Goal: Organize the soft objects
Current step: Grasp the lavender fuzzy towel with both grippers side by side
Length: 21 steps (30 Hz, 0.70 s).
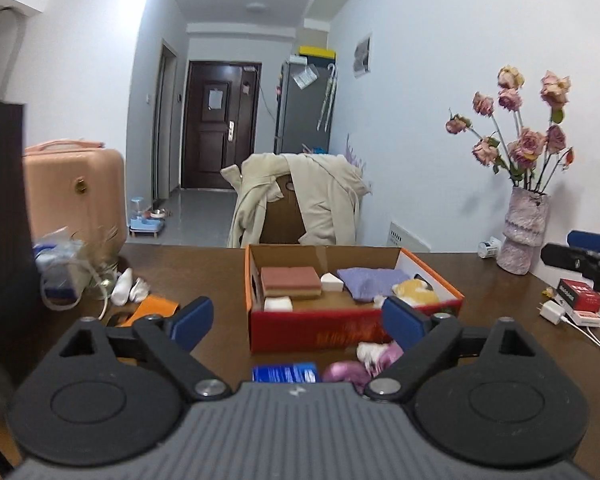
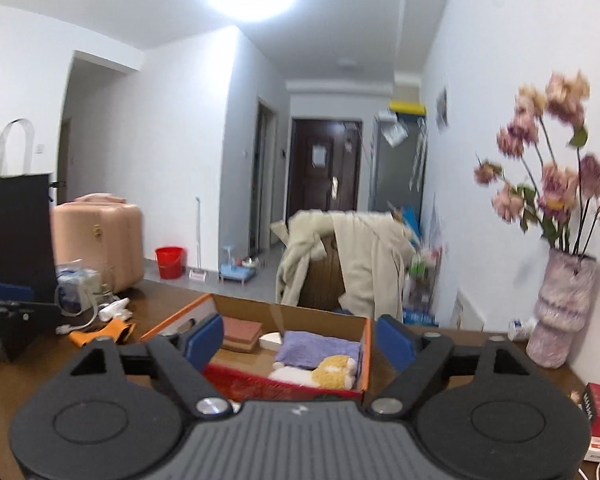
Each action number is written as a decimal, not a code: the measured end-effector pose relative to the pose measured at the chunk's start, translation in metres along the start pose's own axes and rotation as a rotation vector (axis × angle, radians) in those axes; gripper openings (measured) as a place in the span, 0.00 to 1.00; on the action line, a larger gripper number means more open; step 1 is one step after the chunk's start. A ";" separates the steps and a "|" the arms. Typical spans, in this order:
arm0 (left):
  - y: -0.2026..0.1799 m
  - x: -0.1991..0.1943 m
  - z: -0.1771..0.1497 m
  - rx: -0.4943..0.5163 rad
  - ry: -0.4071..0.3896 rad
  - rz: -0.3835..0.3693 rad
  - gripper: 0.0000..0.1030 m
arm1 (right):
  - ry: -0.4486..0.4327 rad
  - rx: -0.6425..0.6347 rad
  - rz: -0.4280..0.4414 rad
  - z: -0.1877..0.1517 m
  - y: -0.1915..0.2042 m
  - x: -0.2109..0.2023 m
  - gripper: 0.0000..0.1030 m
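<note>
Sitting on the brown table (image 1: 220,272) is an orange-and-red cardboard box (image 1: 340,330) that holds the soft things: a reddish-brown sponge block (image 1: 290,282), two white wedges (image 1: 332,281), a folded purple cloth (image 1: 370,282) and a yellow-and-white plush toy (image 1: 416,292). Outside the box, just in front of its near wall, lie a pink-and-white fluffy thing (image 1: 374,354) and a blue packet (image 1: 286,372), both partly hidden behind the left gripper (image 1: 298,318). Its blue-padded fingers (image 1: 194,318) are spread wide with nothing between them; the box shows through the gap. The right gripper (image 2: 300,340) is likewise spread wide and empty, with the box (image 2: 366,356) beyond its tips.

To the left of the box are an orange scrap (image 1: 156,306), some crumpled white bits (image 1: 128,286) and a cluttered bundle with a white cable (image 1: 66,268). To the right, near the wall, stands a pale purple vase (image 1: 522,234) of dried pink roses (image 1: 518,128); beside it lie a red-and-white box (image 1: 582,296) and a white charger plug (image 1: 552,312). Behind the table a chair (image 1: 282,216) draped with a beige coat (image 1: 320,196) stands between the box and the hallway. A pink suitcase (image 1: 76,188) is at the left.
</note>
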<state>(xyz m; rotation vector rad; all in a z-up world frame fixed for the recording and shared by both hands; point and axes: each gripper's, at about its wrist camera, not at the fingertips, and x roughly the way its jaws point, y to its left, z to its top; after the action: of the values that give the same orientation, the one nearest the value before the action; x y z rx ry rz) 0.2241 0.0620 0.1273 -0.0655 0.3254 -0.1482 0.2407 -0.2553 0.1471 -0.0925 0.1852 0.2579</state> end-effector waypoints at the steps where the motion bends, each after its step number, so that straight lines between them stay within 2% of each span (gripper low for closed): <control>1: 0.001 -0.010 -0.010 -0.010 -0.007 0.001 0.95 | -0.008 -0.005 0.007 -0.009 0.007 -0.009 0.84; 4: 0.007 -0.032 -0.040 -0.058 0.008 -0.005 0.96 | 0.015 0.005 0.037 -0.041 0.028 -0.029 0.84; 6: 0.011 -0.039 -0.061 -0.088 0.048 -0.024 0.96 | 0.069 0.059 0.052 -0.062 0.038 -0.037 0.84; 9: 0.013 -0.037 -0.086 -0.095 0.129 -0.054 0.97 | 0.168 0.137 0.083 -0.093 0.052 -0.041 0.84; 12: 0.011 -0.026 -0.101 -0.070 0.186 -0.061 0.96 | 0.210 0.144 0.045 -0.110 0.065 -0.040 0.83; 14: 0.013 -0.022 -0.106 -0.077 0.194 -0.079 0.96 | 0.228 0.169 0.045 -0.112 0.067 -0.036 0.82; 15: 0.012 -0.018 -0.105 -0.083 0.200 -0.096 0.93 | 0.229 0.181 0.044 -0.114 0.068 -0.036 0.81; 18: 0.008 -0.004 -0.102 -0.090 0.212 -0.122 0.70 | 0.232 0.200 0.043 -0.110 0.067 -0.028 0.78; 21: 0.004 0.016 -0.099 -0.116 0.230 -0.150 0.63 | 0.262 0.234 0.054 -0.109 0.062 -0.010 0.67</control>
<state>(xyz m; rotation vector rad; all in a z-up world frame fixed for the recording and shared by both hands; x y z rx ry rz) 0.2074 0.0598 0.0283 -0.1891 0.5595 -0.2870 0.1961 -0.2107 0.0381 0.1120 0.4774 0.2761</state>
